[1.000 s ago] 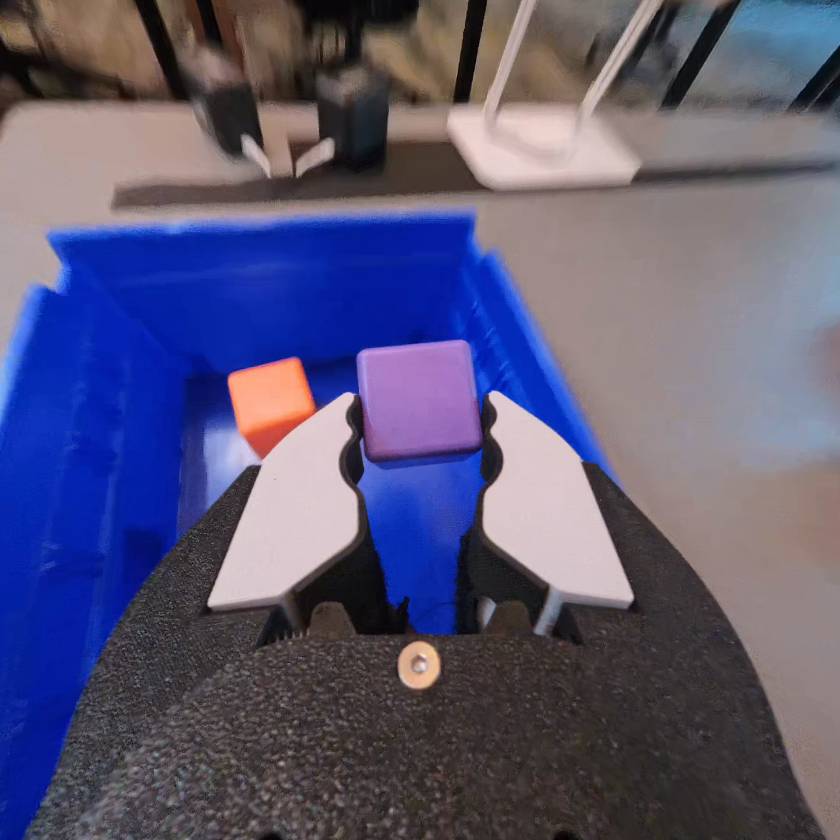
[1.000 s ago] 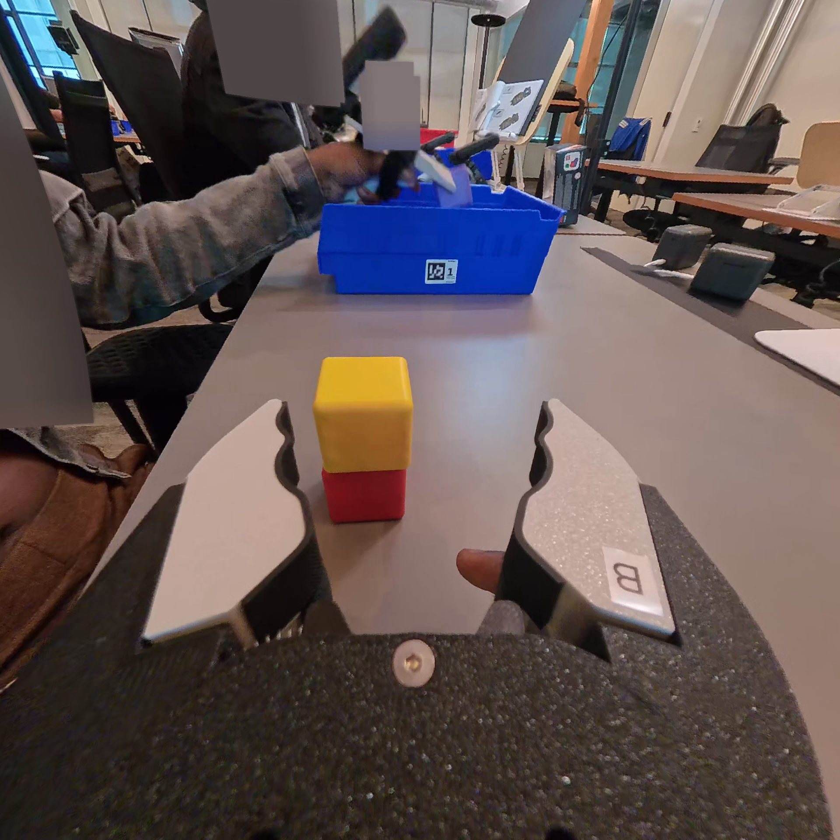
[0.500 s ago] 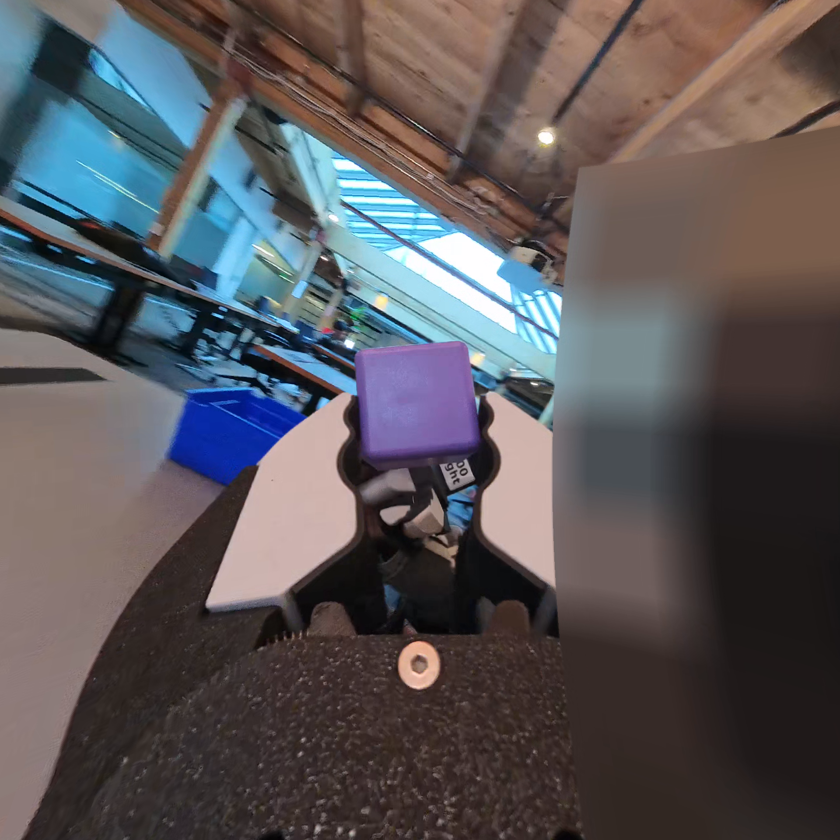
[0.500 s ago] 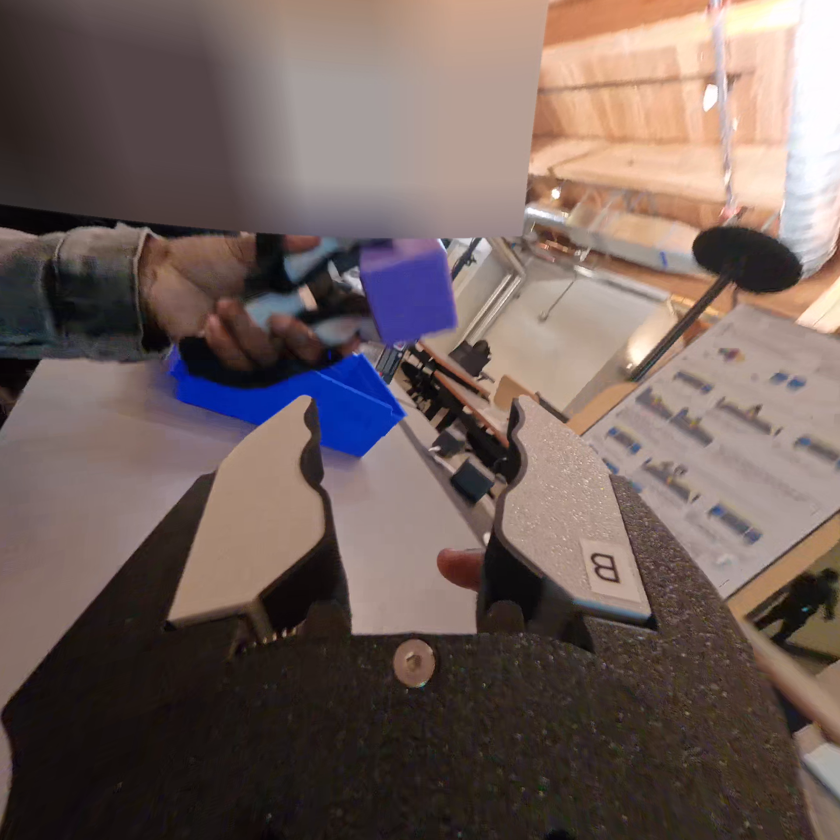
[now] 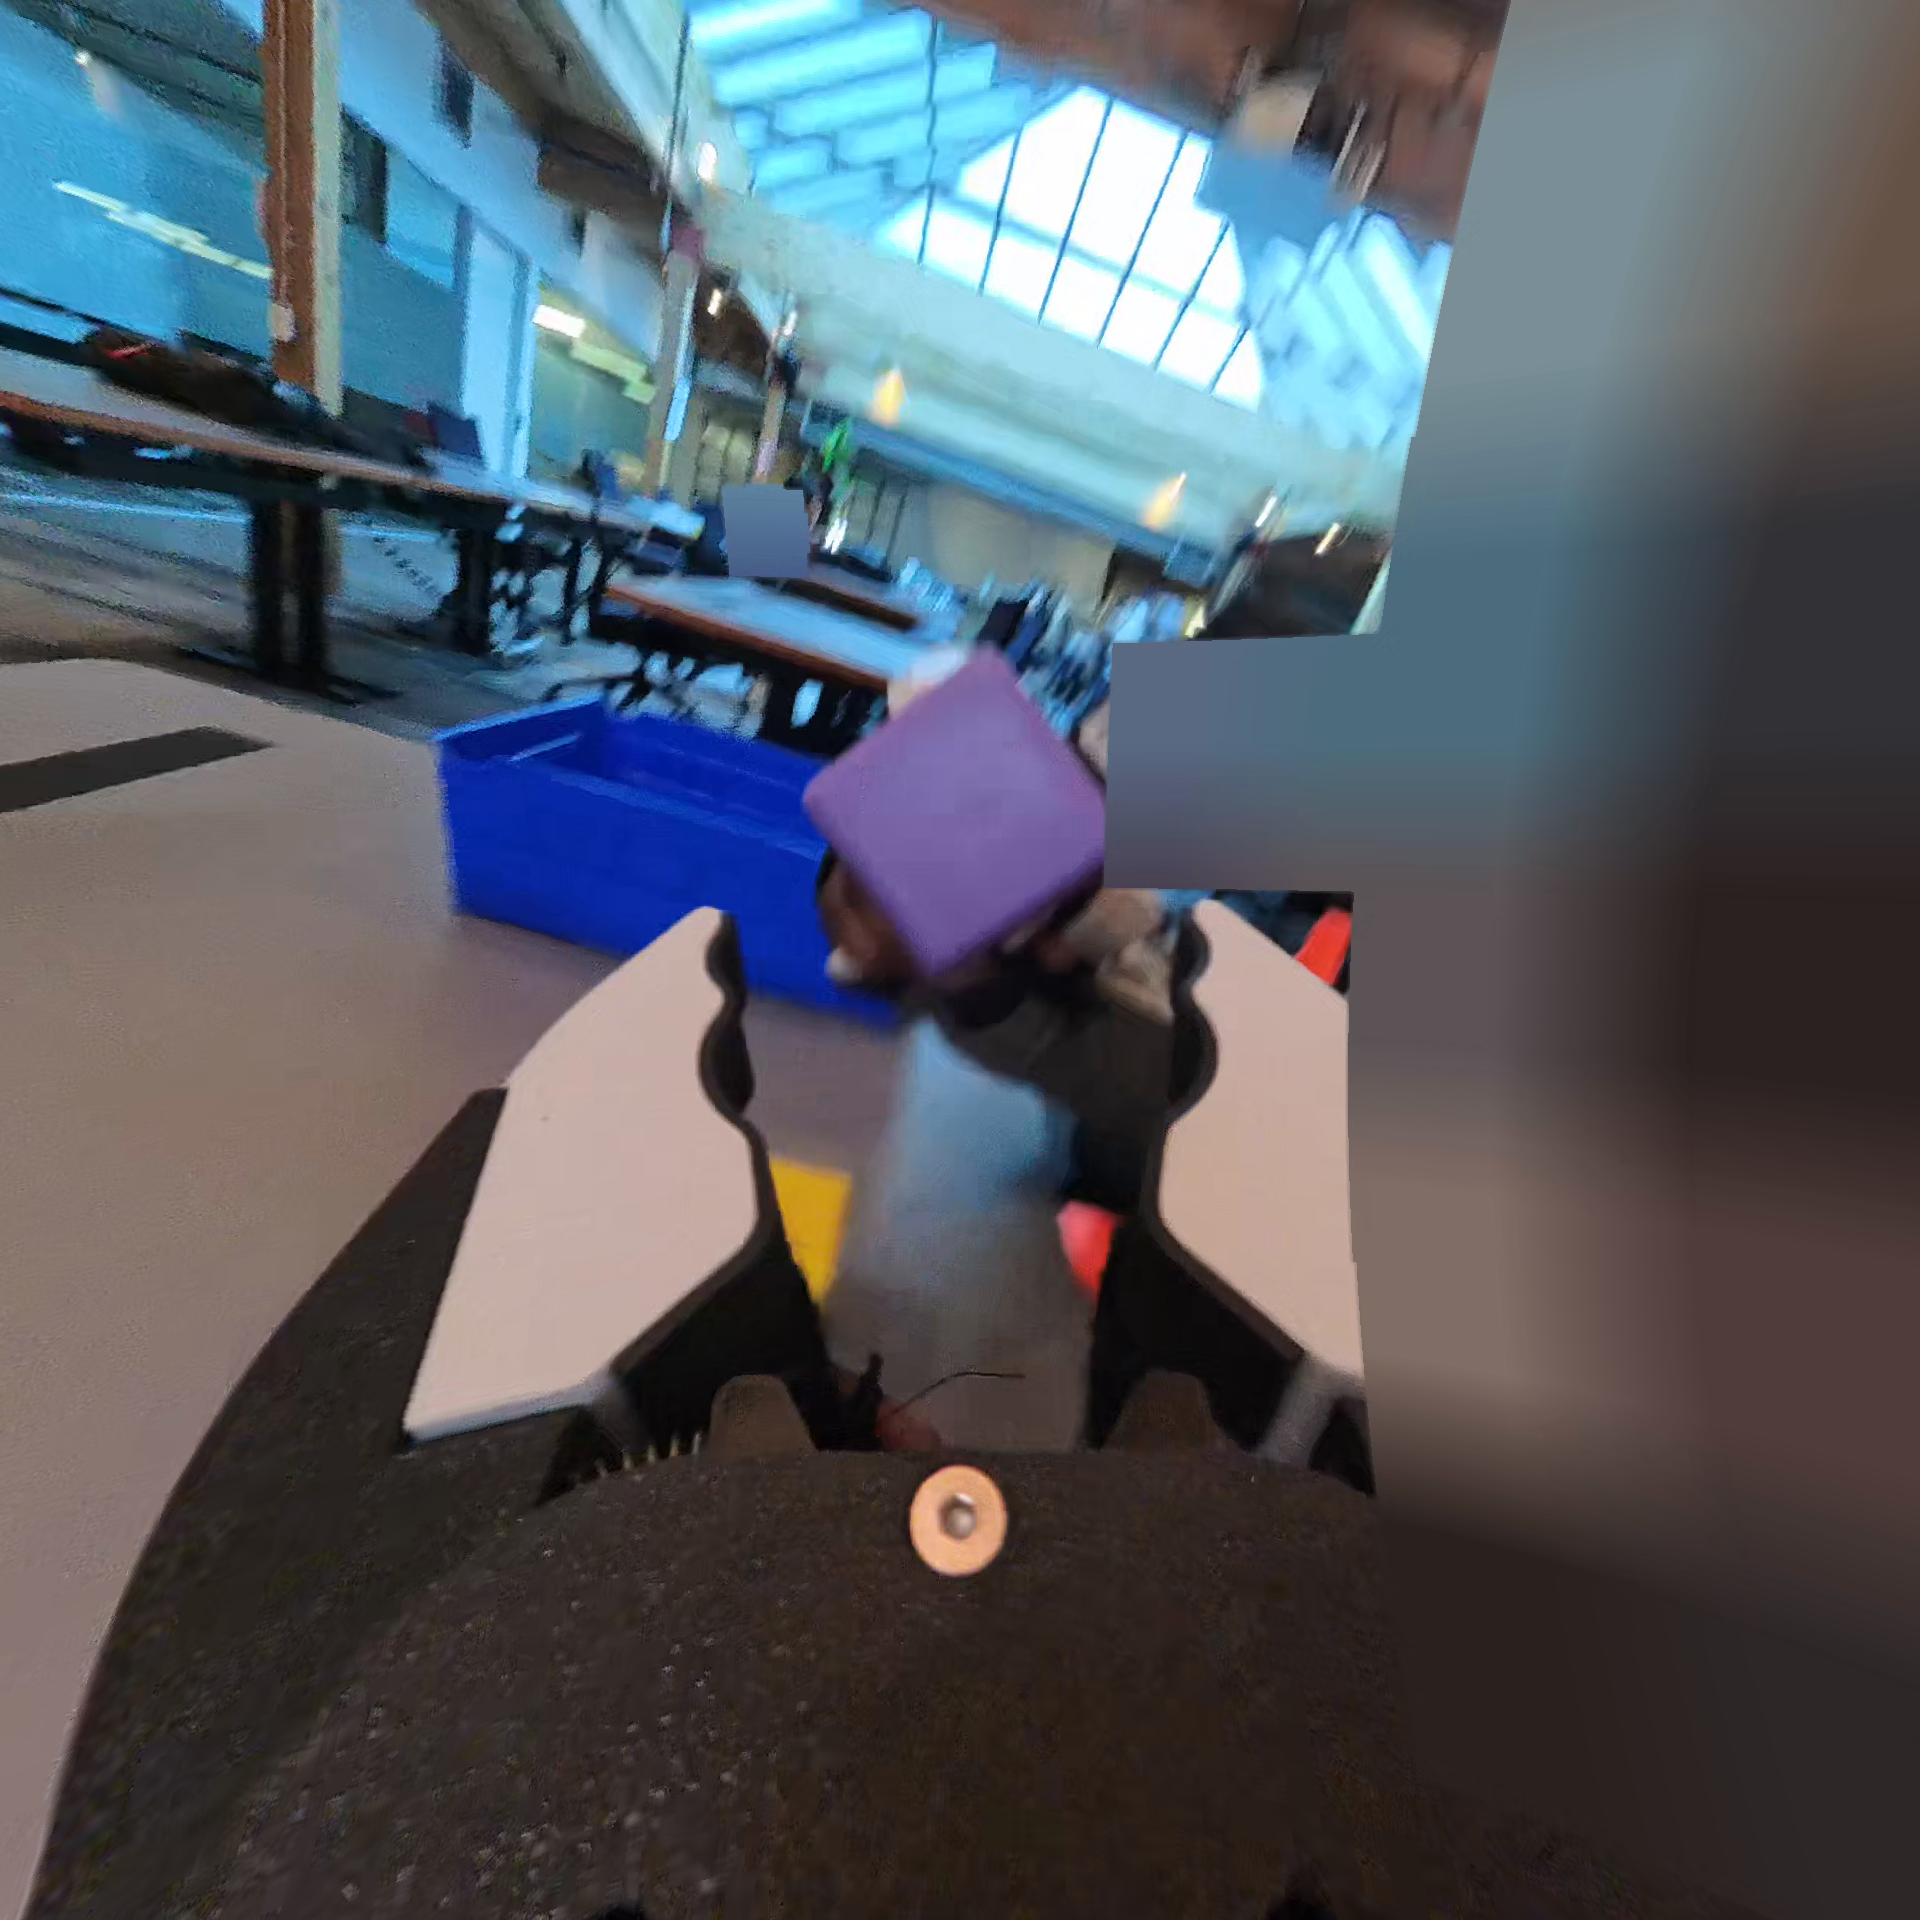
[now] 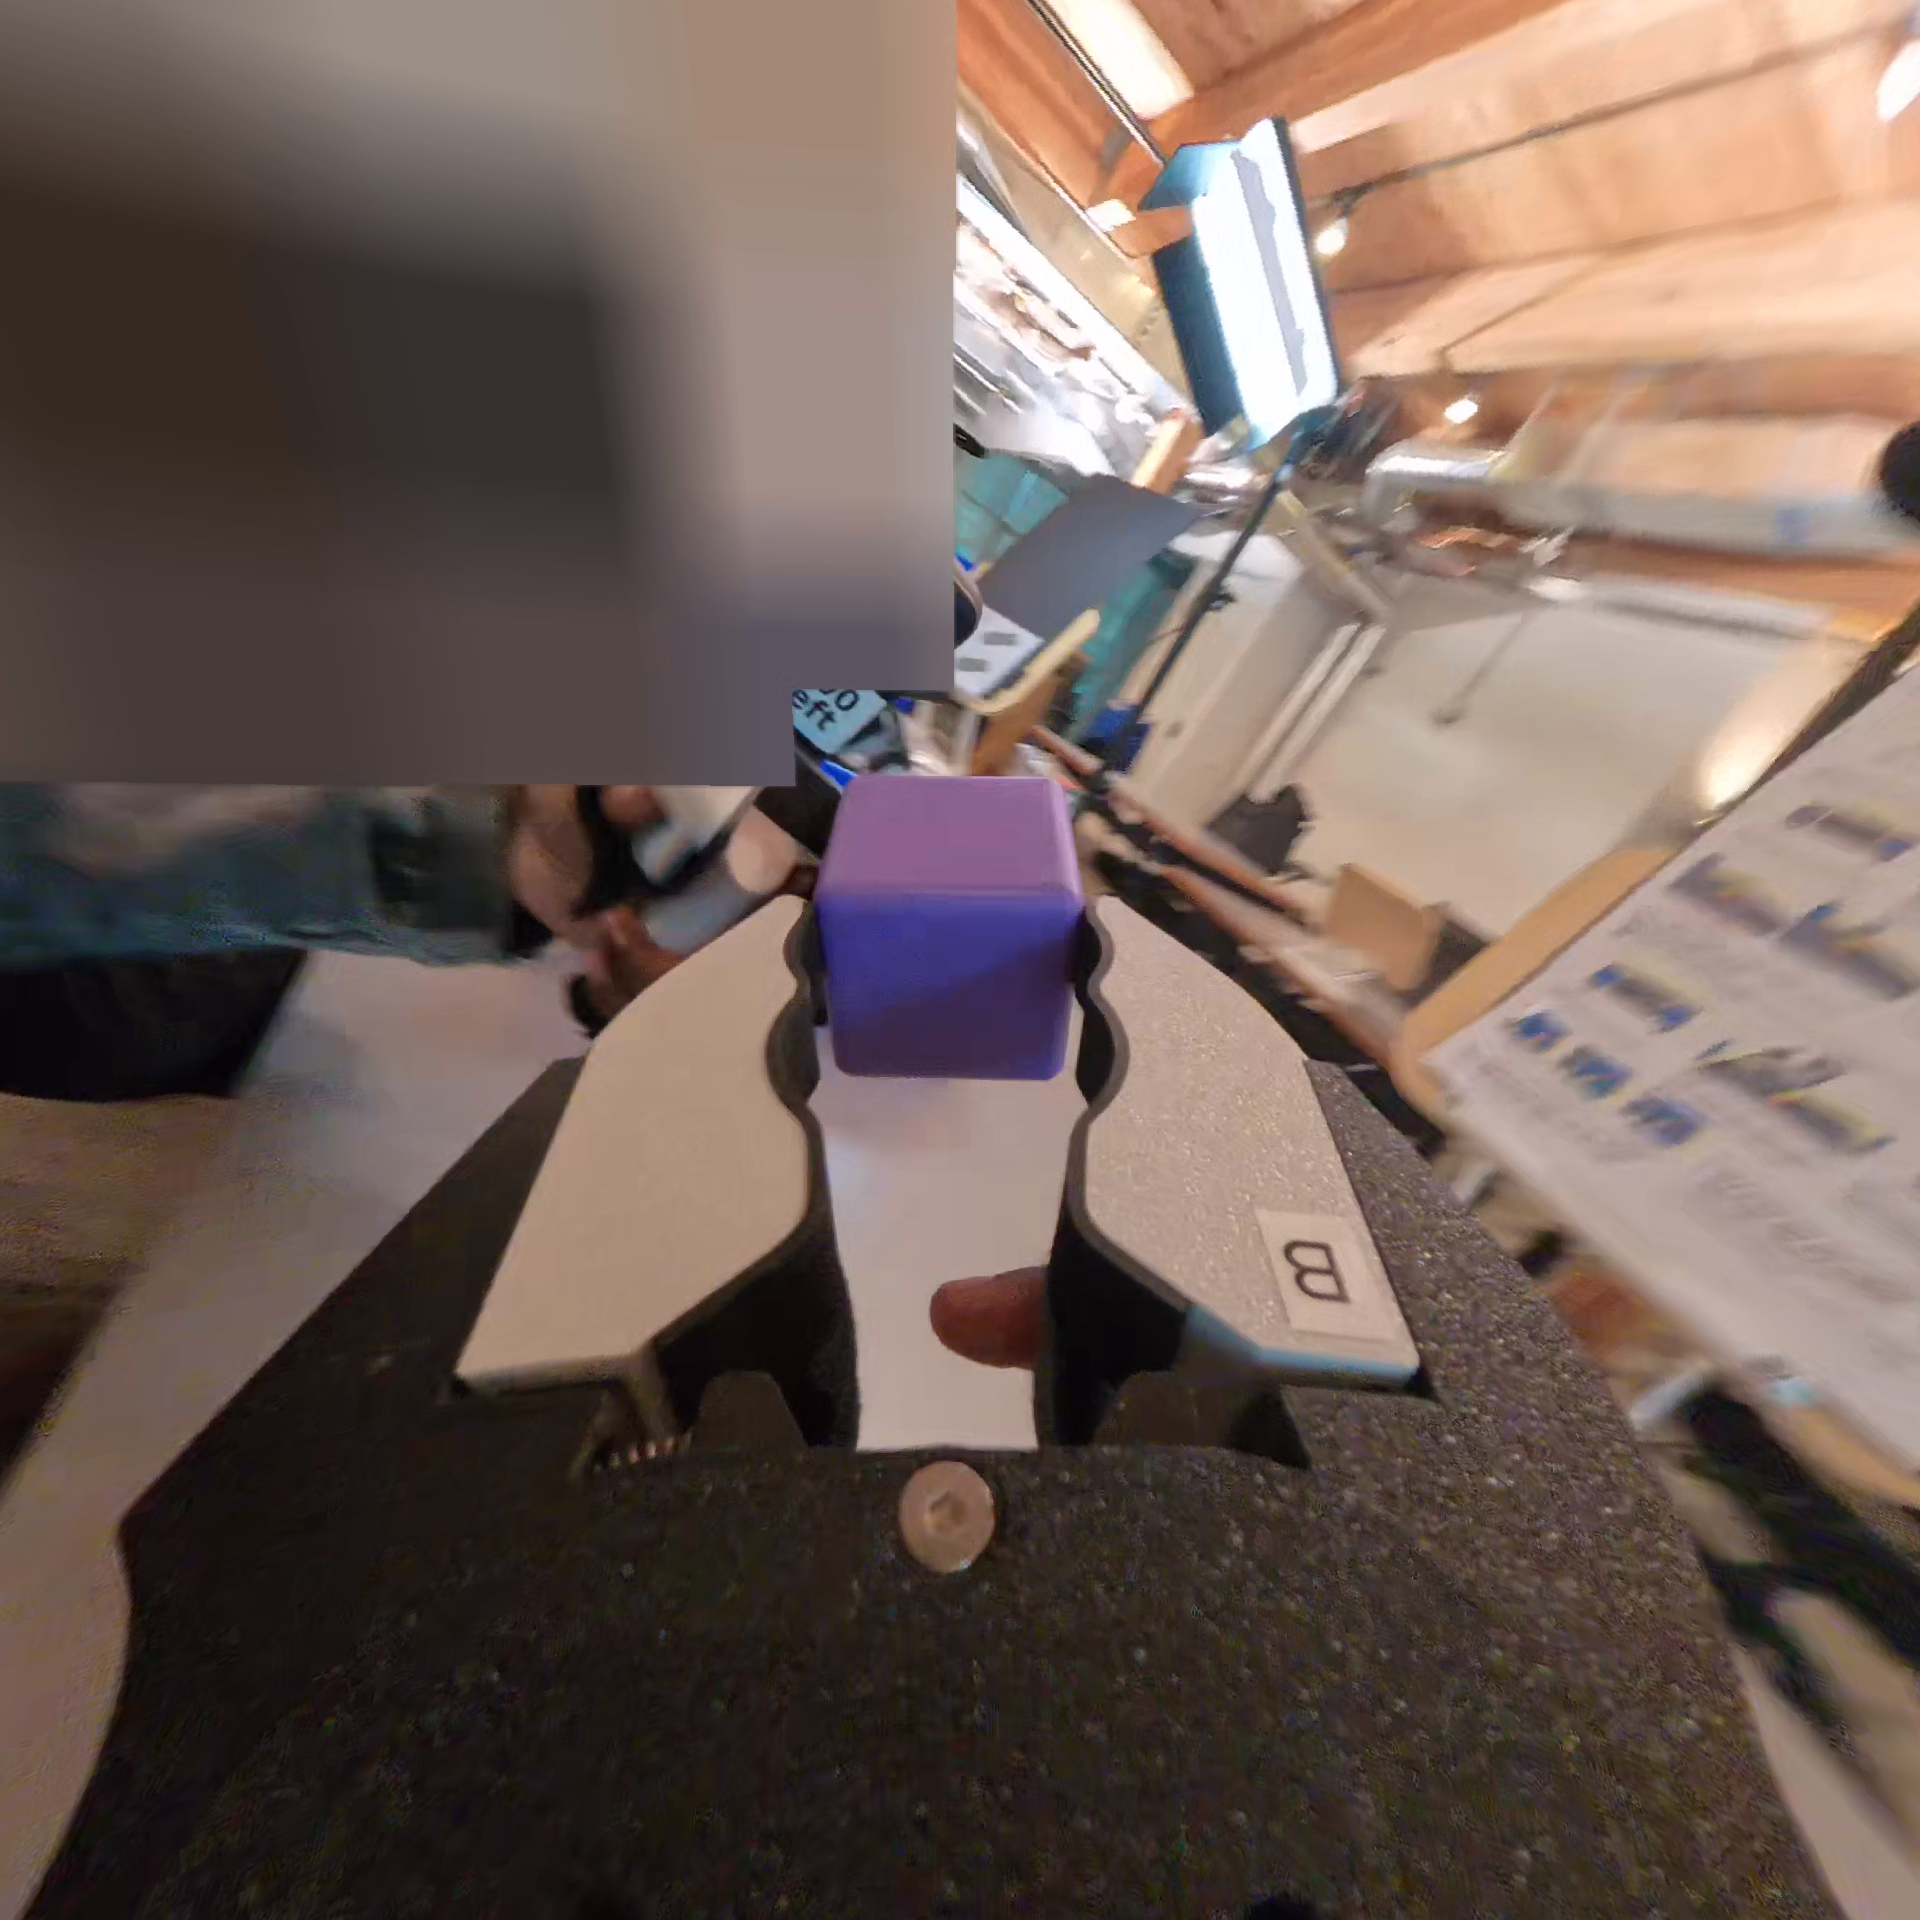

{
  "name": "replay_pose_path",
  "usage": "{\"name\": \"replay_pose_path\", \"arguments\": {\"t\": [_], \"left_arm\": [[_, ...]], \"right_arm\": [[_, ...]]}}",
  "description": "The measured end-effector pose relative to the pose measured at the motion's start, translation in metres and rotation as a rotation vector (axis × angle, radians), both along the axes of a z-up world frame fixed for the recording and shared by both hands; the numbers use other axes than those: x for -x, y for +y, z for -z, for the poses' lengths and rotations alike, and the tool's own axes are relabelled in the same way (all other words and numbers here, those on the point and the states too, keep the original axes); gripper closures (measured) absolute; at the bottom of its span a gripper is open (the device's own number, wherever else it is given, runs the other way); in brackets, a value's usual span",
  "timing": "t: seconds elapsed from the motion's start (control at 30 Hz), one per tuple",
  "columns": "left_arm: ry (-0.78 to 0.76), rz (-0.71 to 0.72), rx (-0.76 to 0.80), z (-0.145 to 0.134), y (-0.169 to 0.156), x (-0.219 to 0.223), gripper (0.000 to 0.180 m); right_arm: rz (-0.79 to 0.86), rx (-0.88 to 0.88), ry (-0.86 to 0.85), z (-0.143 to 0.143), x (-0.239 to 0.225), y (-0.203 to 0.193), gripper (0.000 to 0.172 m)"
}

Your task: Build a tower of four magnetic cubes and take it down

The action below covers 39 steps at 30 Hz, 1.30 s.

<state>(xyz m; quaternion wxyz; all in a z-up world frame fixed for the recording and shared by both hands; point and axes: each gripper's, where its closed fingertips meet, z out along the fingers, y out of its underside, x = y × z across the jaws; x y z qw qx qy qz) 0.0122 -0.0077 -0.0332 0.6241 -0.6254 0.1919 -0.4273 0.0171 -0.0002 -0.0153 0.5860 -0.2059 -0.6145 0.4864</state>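
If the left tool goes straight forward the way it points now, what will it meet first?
Most likely the purple cube, which the right tool grips ahead of the open left tool. Depth is unclear, and the picture is blurred.

— What's all this sitting on?

— A plain grey table [image 5: 187,1039], smooth and matte. A dark strip [image 5: 114,764] runs across its far left part.

— And what's actually on it?

— A blue plastic bin [image 5: 623,831], open at the top, stands well back on the surface. Nearer, there's a yellow cube [image 5: 810,1216], seen only as a sliver behind the grey finger, with a bit of red [image 5: 1086,1242] just beside it. Whether that red bit touches the tabletop, I can't tell.

— From the other side?

— Only a pale bare stretch of the tabletop [image 6: 935,1195].
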Motion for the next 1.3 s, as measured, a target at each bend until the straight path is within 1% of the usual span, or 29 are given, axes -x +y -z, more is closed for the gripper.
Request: {"name": "replay_pose_path", "arguments": {"t": [0.03,0.1,0.13,0.2,0.3,0.37,0.4,0.43,0.47,0.8,0.87,1.3], "left_arm": [[0.11,-0.019,0.011,0.017,0.004,0.001,0.098],[0.301,-0.05,0.058,0.056,0.015,0.004,0.092],[0.361,-0.048,0.073,0.074,0.019,0.003,0.091],[0.403,-0.024,0.092,0.099,0.026,-0.004,0.091],[0.431,-0.003,0.082,0.119,0.035,-0.017,0.097],[0.488,-0.001,0.072,0.13,0.038,-0.022,0.107],[0.52,0.011,0.077,0.133,0.038,-0.024,0.116],[0.549,0.006,0.071,0.136,0.038,-0.024,0.126],[0.571,0.002,0.066,0.138,0.039,-0.023,0.131],[0.56,0.019,0.075,0.137,0.038,-0.024,0.131],[0.561,0.02,0.074,0.137,0.037,-0.025,0.131],[0.564,0.021,0.068,0.136,0.037,-0.025,0.131]], "right_arm": [[-0.061,0.073,-0.039,0.003,-0.004,0.005,0.125],[-0.198,0.214,-0.13,0.011,-0.012,0.013,0.125],[-0.258,0.276,-0.17,0.016,-0.015,0.016,0.125],[-0.335,0.357,-0.231,0.029,-0.018,0.021,0.125],[-0.34,0.399,-0.287,0.05,-0.014,0.028,0.125],[-0.333,0.408,-0.317,0.063,-0.011,0.029,0.125],[-0.331,0.416,-0.326,0.068,-0.01,0.03,0.125],[-0.331,0.425,-0.333,0.071,-0.009,0.03,0.125],[-0.328,0.432,-0.339,0.074,-0.008,0.031,0.124],[-0.322,0.393,-0.404,0.093,-0.007,0.029,0.125],[-0.316,0.365,-0.432,0.1,-0.006,0.027,0.125],[-0.318,0.381,-0.434,0.101,-0.006,0.025,0.125]]}}
